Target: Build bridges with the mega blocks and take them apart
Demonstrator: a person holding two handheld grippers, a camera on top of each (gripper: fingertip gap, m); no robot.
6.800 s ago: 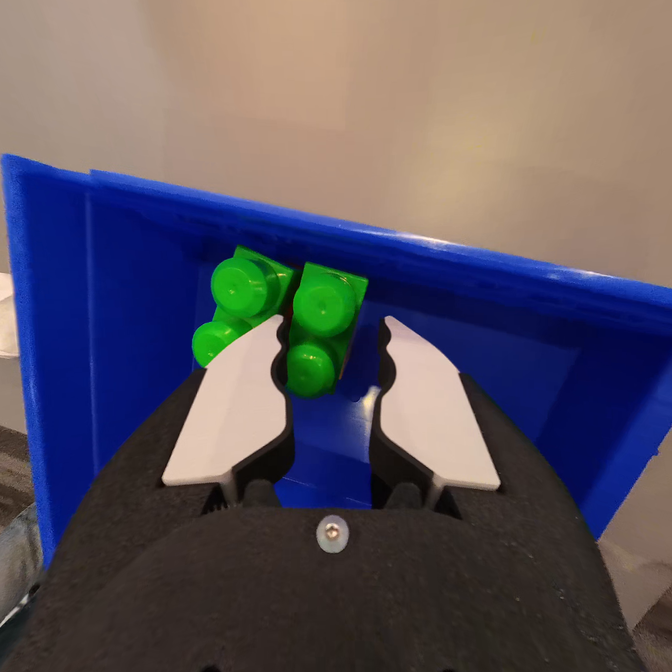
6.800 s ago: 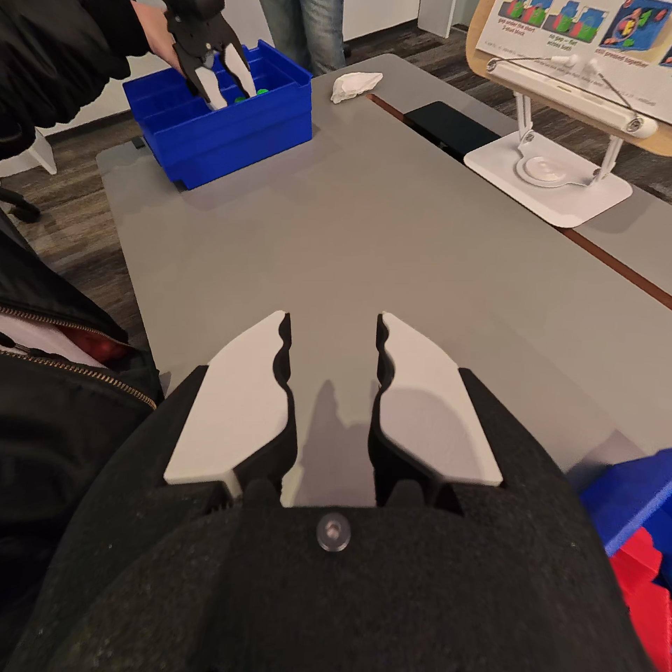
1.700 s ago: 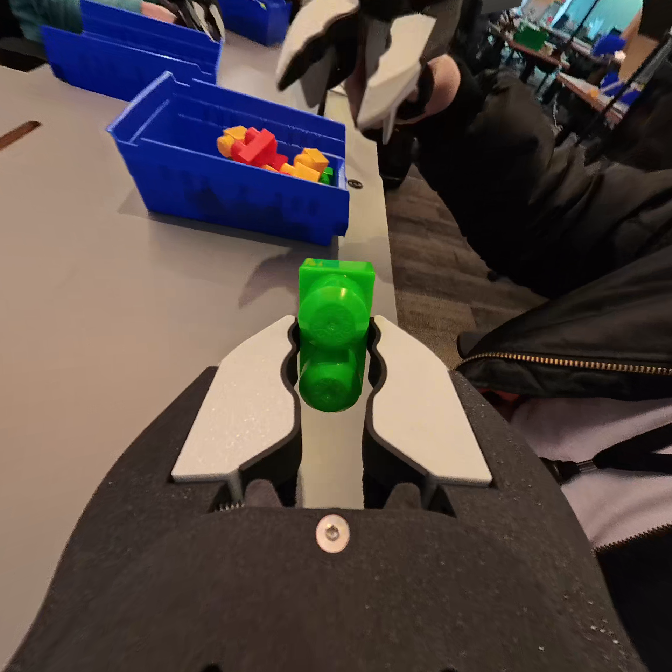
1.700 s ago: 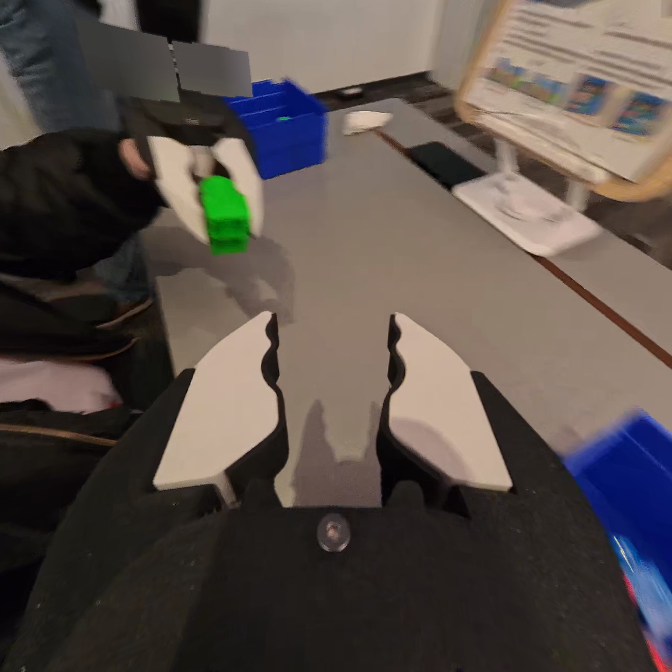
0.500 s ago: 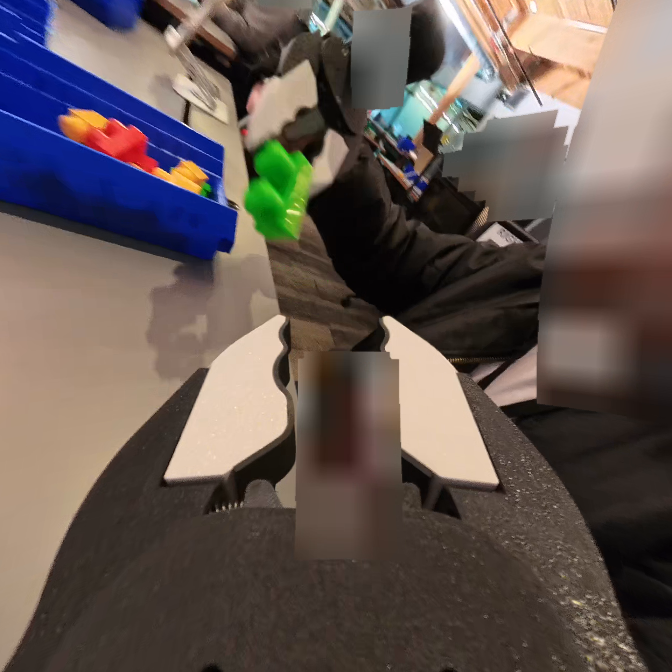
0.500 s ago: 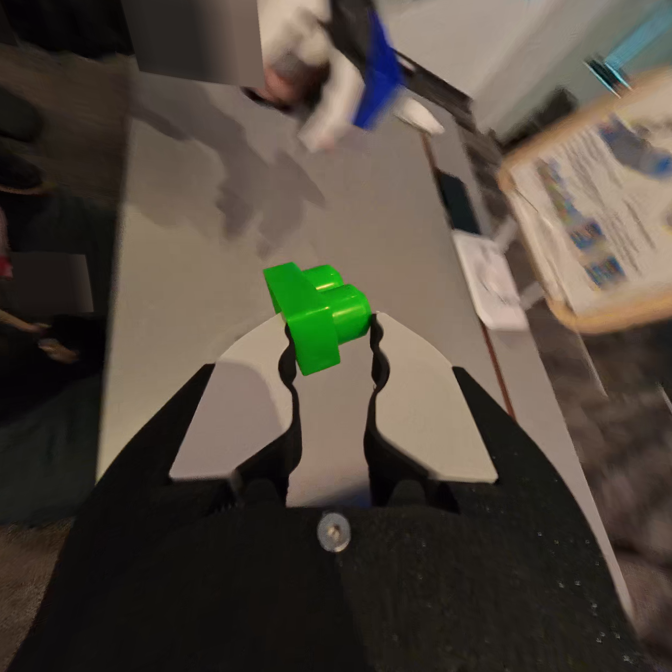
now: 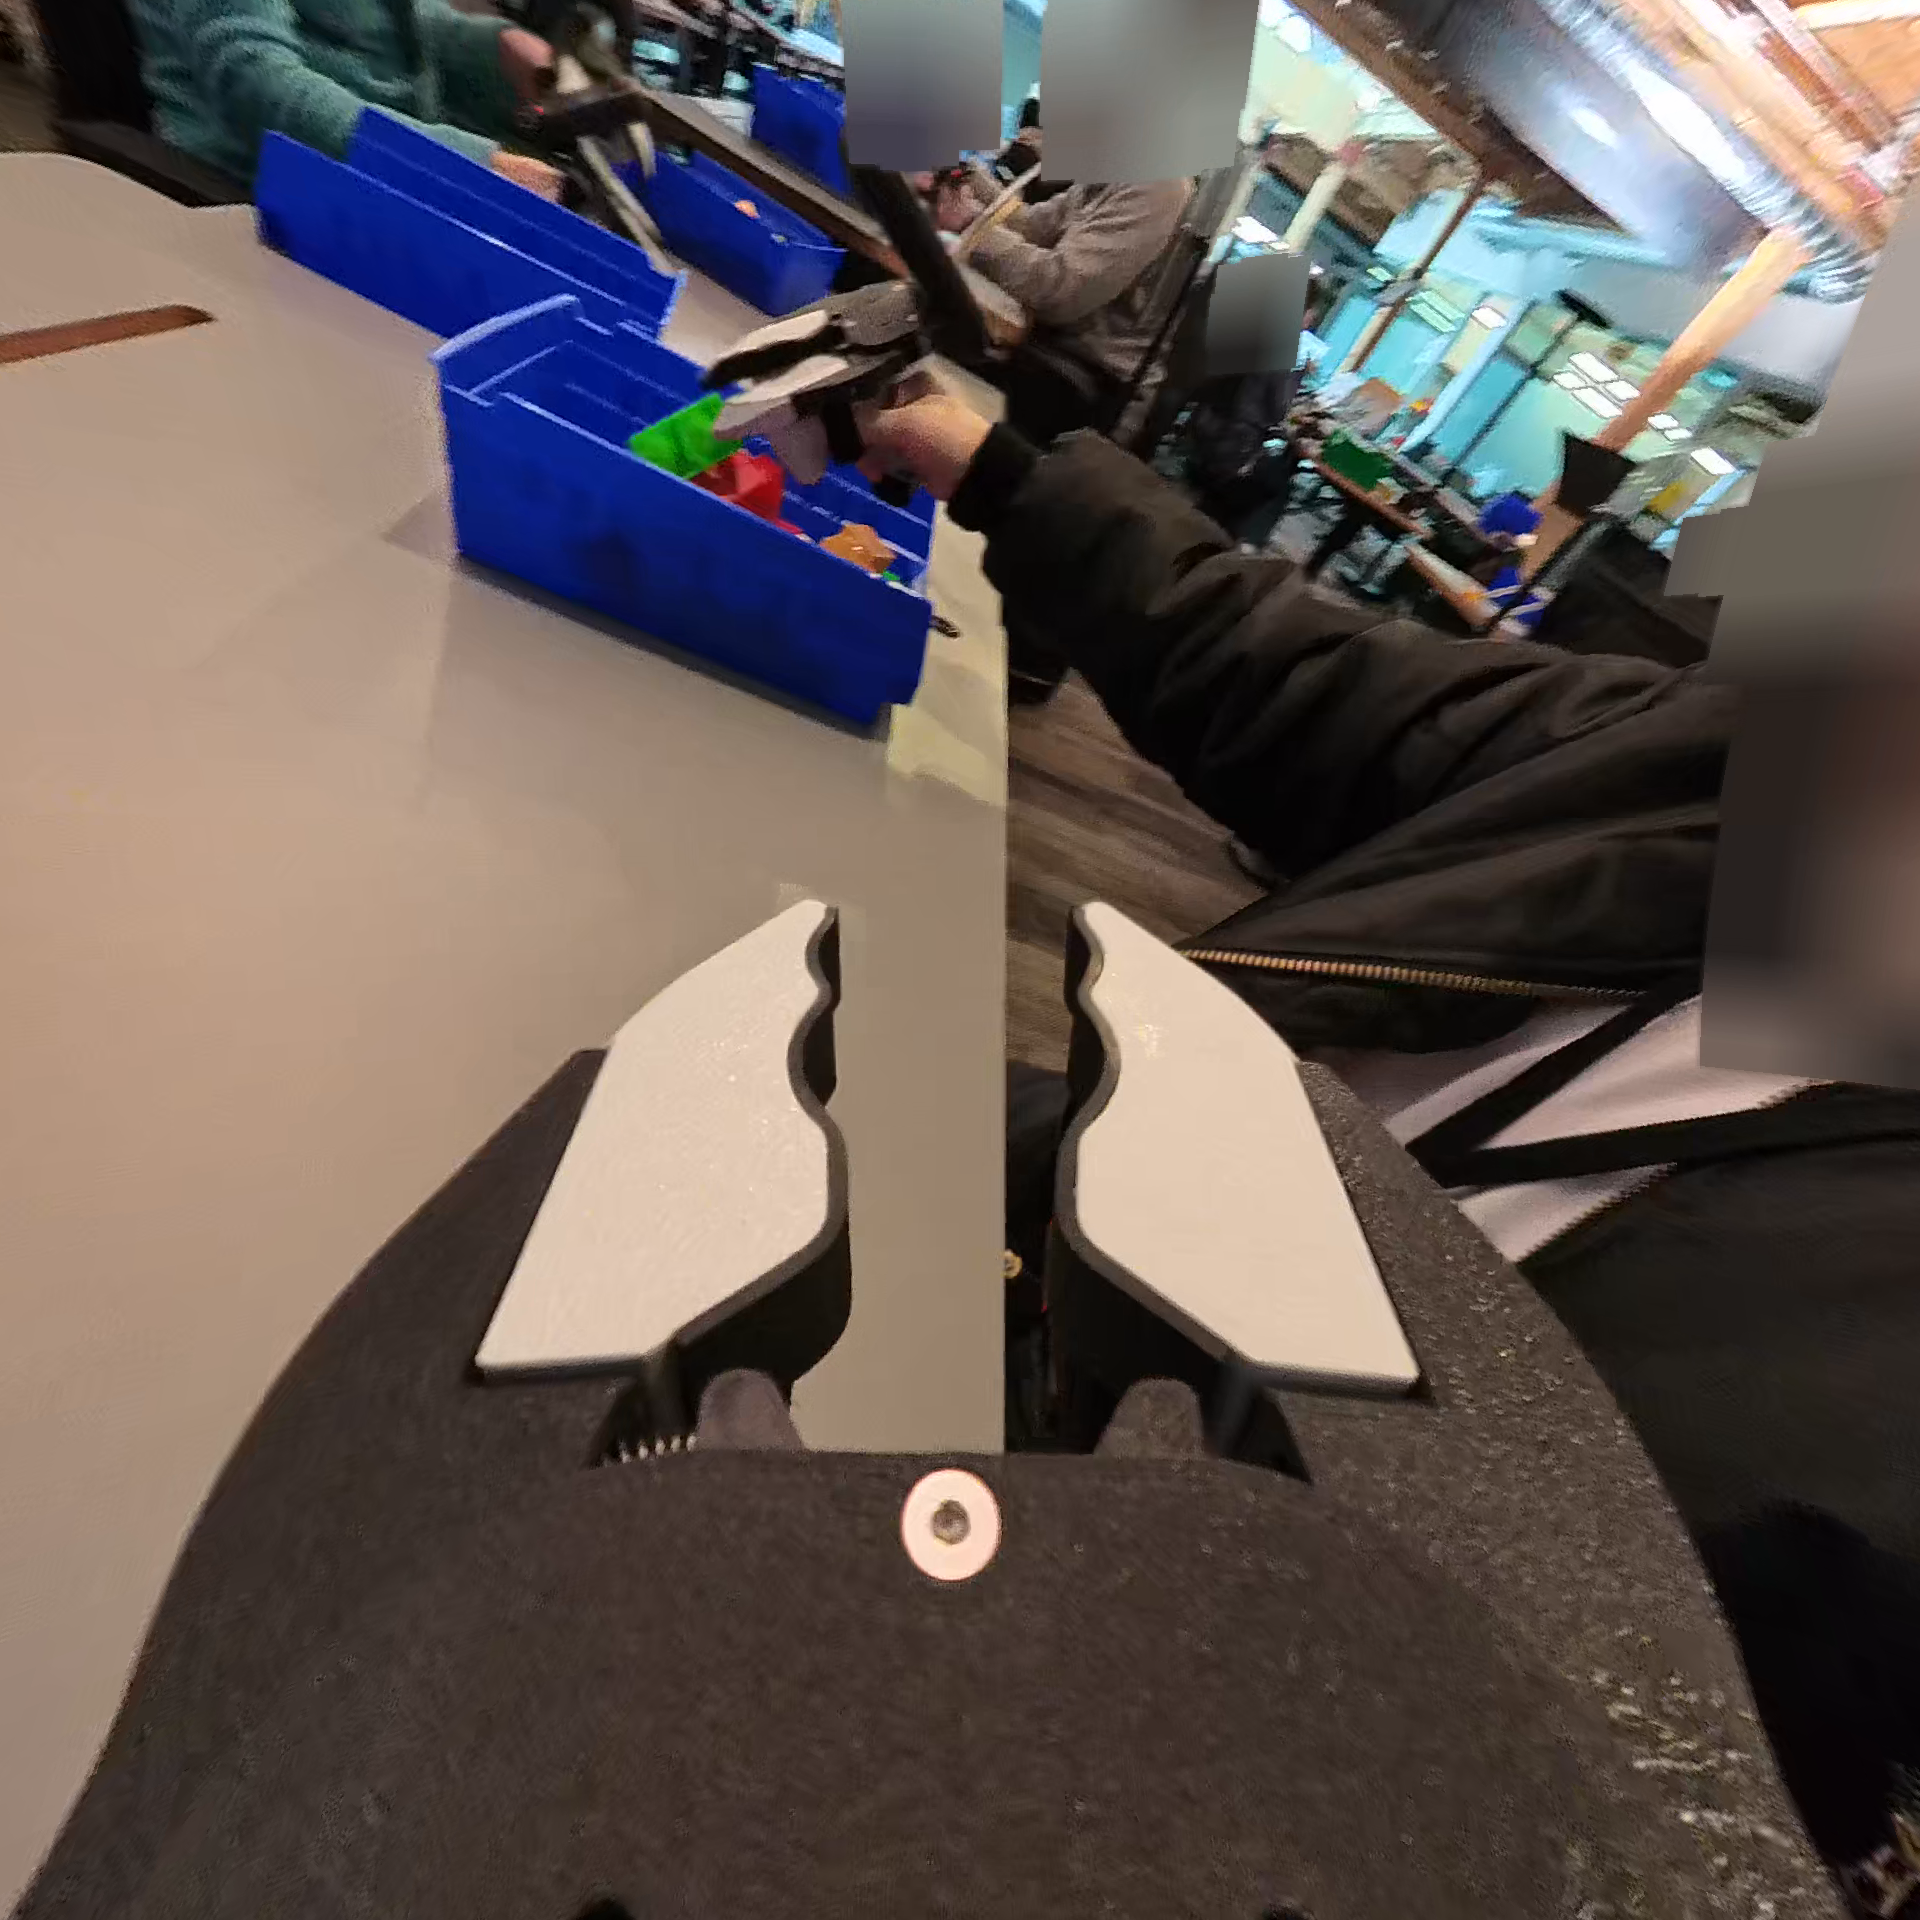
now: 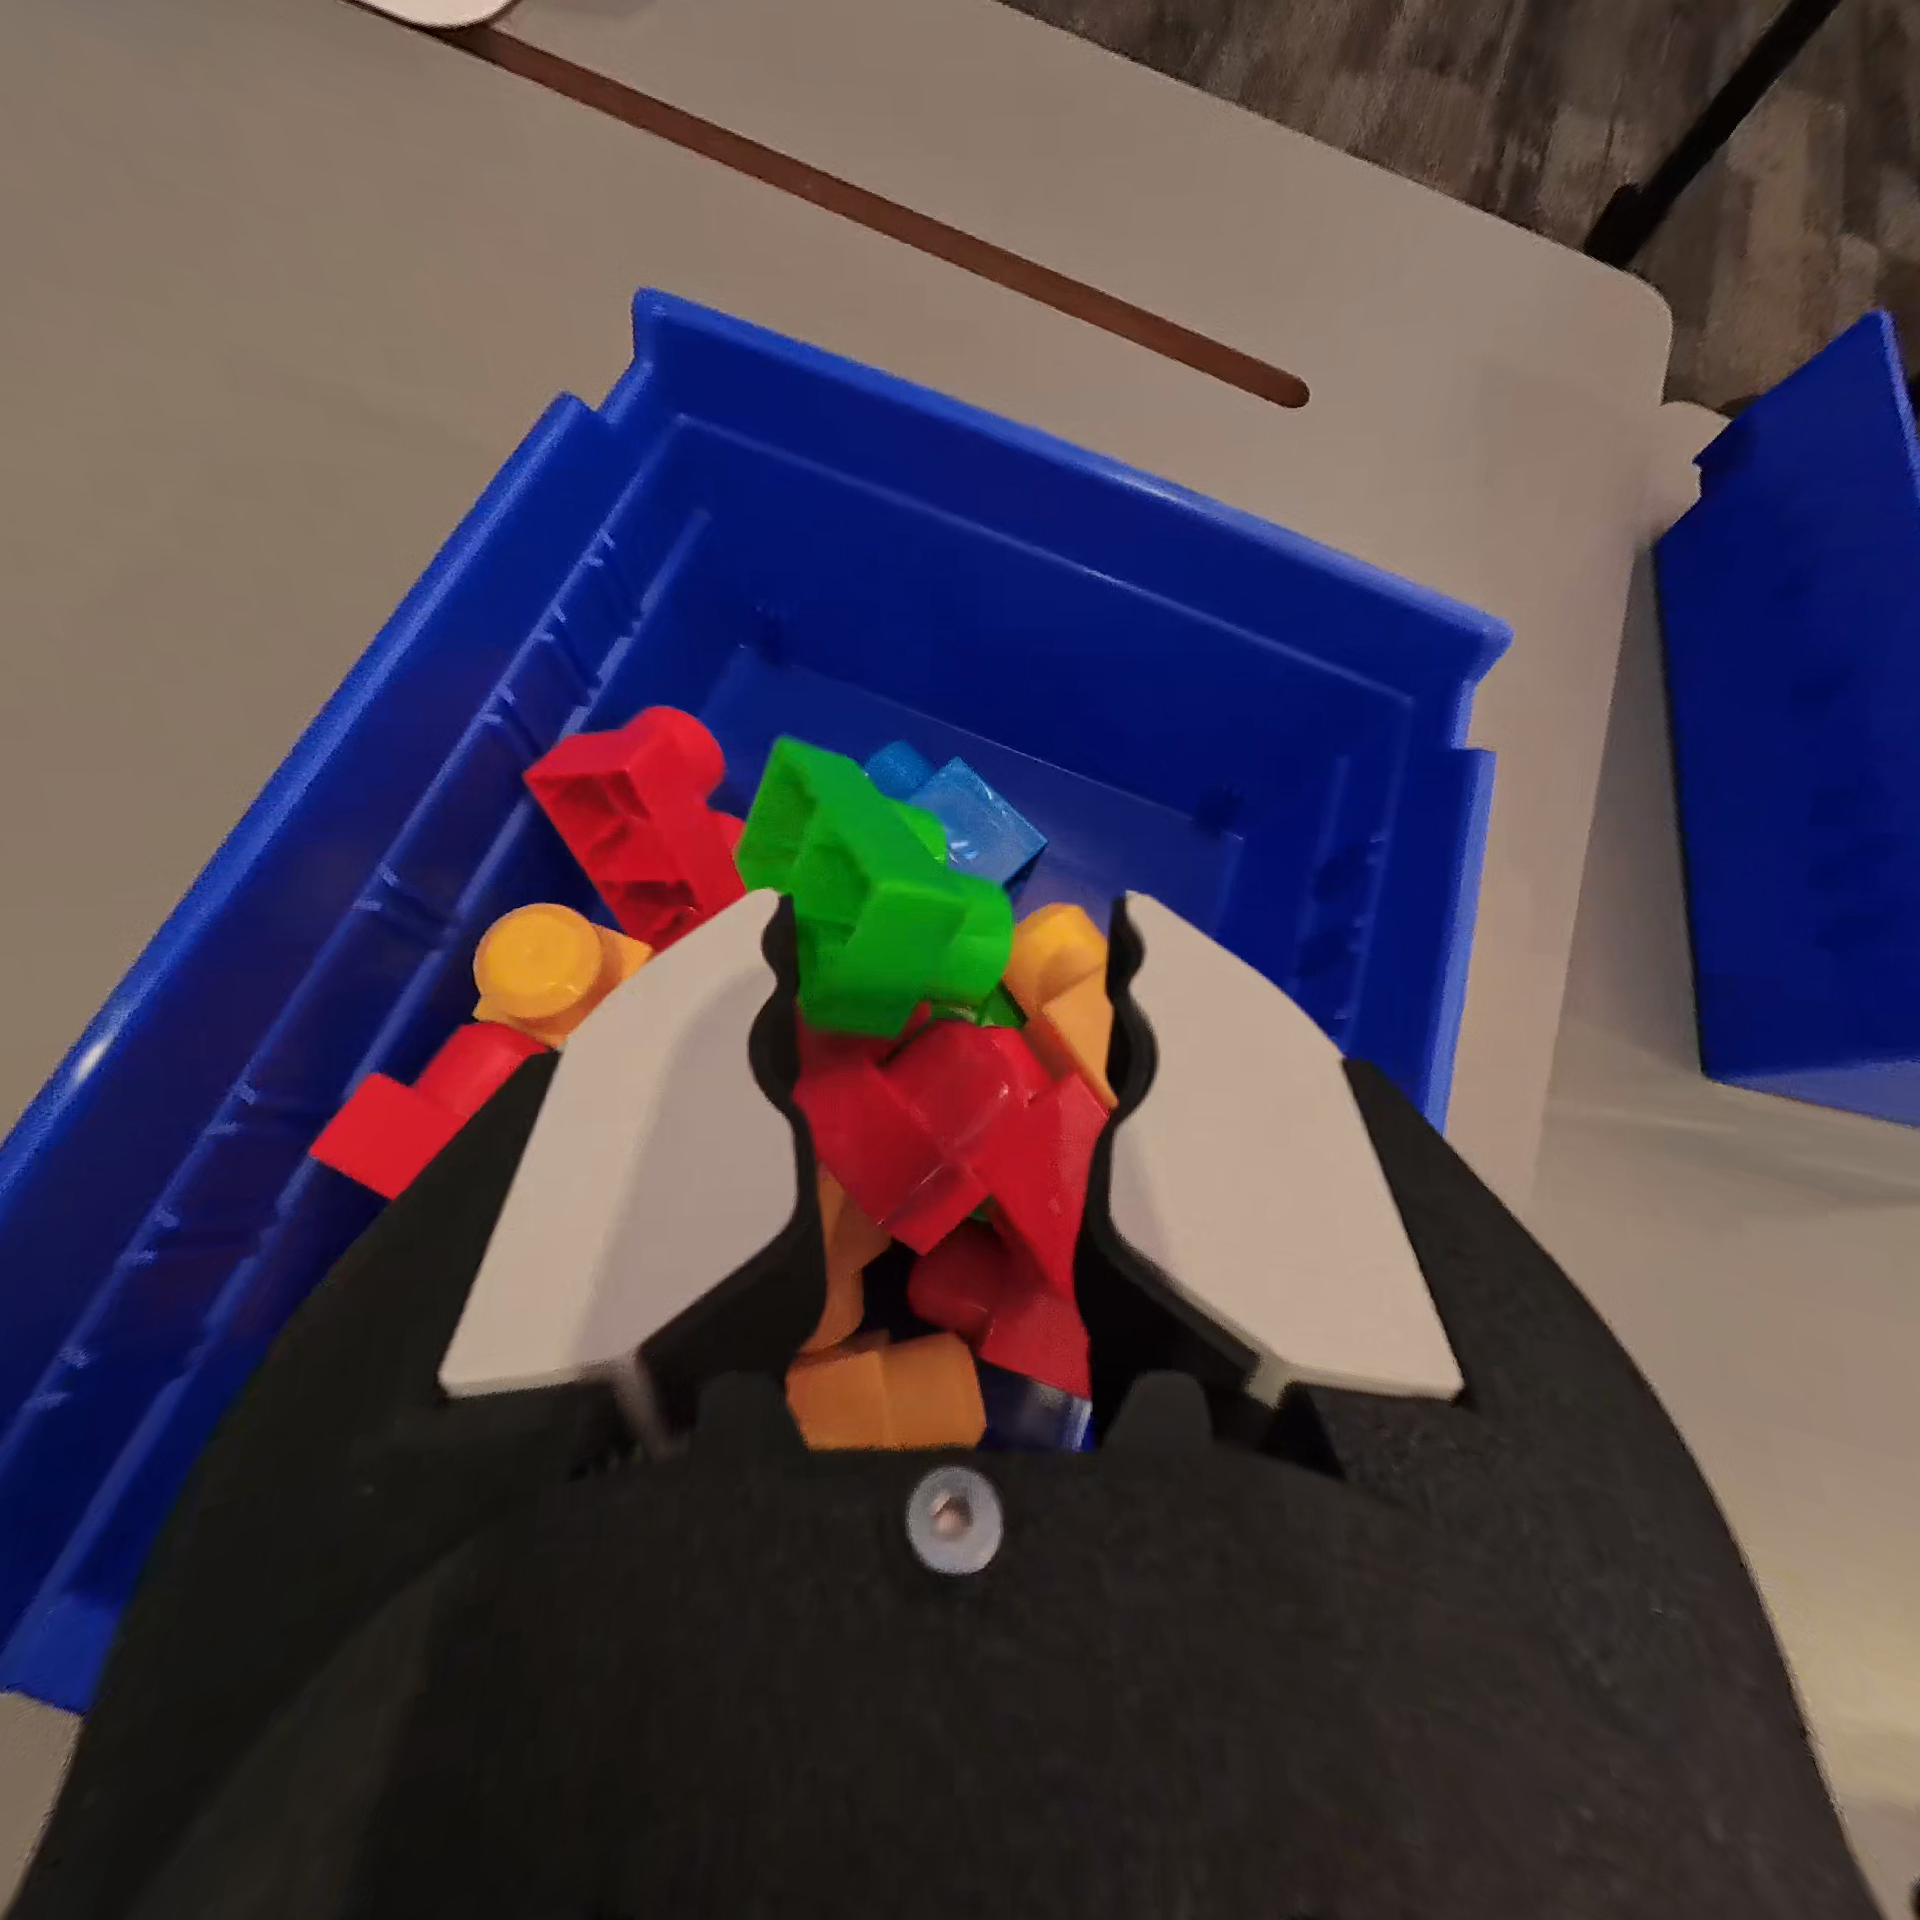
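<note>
Left hand-held gripper (image 7: 951, 935): jaws apart, nothing between them; hangs over the near edge of the counter (image 7: 312, 831), pointing along that edge.
Left view, bin (image 7: 665, 561): blue, at the counter's far end by the same edge, holding mixed blocks.
Left view, right hand-held gripper (image 7: 769, 410): seen farther off, above the bin, with the green block (image 7: 681, 442) at its fingertips; a hand (image 7: 920, 442) in a black sleeve holds it level, wrist straight.
Right hand-held gripper (image 8: 945, 935): jaws spread wide, tilted down over the bin (image 8: 1039, 540).
Right view, green block (image 8: 873, 894): touches only the left finger, lying on red blocks (image 8: 935, 1132) and orange blocks (image 8: 540, 971), so probably released, not gripped.
Handling: judged light, stiff, smooth moulded plastic; likely slips if pinched on the round studs, so take it across the flat side walls.
Pile: loose and tilted; pieces may shift when one is lifted.
</note>
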